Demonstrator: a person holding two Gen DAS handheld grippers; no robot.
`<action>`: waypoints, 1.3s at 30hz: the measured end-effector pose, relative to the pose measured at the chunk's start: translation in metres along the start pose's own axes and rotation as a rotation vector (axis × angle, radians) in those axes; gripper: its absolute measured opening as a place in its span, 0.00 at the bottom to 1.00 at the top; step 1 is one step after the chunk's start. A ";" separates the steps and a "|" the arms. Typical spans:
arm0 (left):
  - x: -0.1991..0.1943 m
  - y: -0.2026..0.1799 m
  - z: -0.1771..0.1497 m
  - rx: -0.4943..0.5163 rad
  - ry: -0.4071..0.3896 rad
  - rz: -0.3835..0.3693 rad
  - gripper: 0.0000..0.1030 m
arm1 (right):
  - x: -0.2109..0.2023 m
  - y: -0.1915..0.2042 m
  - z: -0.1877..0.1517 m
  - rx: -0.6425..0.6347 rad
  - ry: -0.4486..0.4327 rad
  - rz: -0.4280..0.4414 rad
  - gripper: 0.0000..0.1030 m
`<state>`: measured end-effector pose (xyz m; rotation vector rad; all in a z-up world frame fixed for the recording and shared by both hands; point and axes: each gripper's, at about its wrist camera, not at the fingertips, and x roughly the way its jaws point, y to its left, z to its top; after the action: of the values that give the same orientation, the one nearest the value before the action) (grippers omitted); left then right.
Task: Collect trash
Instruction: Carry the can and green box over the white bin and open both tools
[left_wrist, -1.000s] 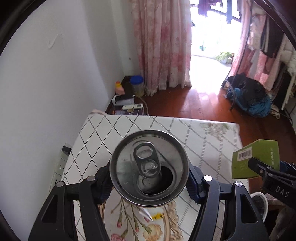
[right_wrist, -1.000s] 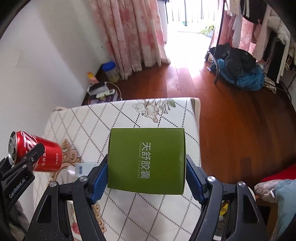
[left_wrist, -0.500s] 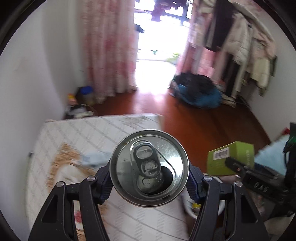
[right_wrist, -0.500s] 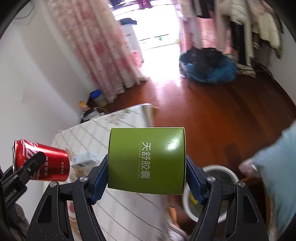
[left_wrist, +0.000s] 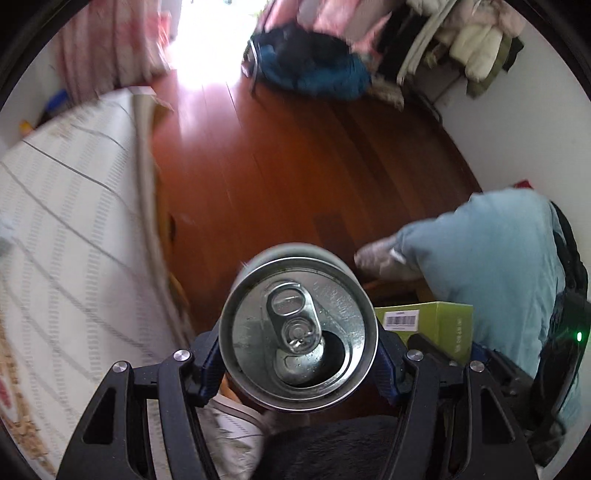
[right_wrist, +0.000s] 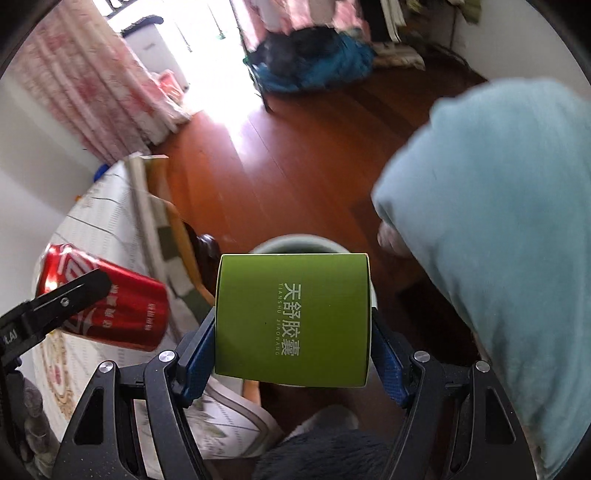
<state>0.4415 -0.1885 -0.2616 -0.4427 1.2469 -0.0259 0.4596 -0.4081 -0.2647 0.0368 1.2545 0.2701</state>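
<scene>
While the patterned tablecloth (left_wrist: 66, 229) fills the left edge of both views, the left gripper (left_wrist: 299, 350) clamps its blue pads on a red drink can (right_wrist: 107, 306), opened top toward its own camera, above the red-brown wooden floor (left_wrist: 295, 177). Just to its right, the right gripper (right_wrist: 293, 332) grips a green box (right_wrist: 291, 317) by its two sides, directly over the rim of a pale bin (right_wrist: 295, 242). Farthest right lies a light blue cloth (right_wrist: 498, 229), close beside the bin
</scene>
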 end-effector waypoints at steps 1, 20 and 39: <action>0.009 -0.005 0.001 0.002 0.022 -0.005 0.61 | 0.010 -0.008 -0.002 0.010 0.014 -0.001 0.74; 0.075 0.000 0.021 -0.017 0.180 0.039 0.97 | 0.108 -0.019 0.007 0.010 0.135 -0.051 0.79; -0.009 -0.001 -0.038 0.098 -0.076 0.314 0.97 | 0.060 -0.002 -0.022 0.008 0.116 -0.117 1.00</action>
<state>0.4038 -0.1988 -0.2619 -0.1579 1.2224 0.1942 0.4567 -0.3993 -0.3281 -0.0464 1.3674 0.1679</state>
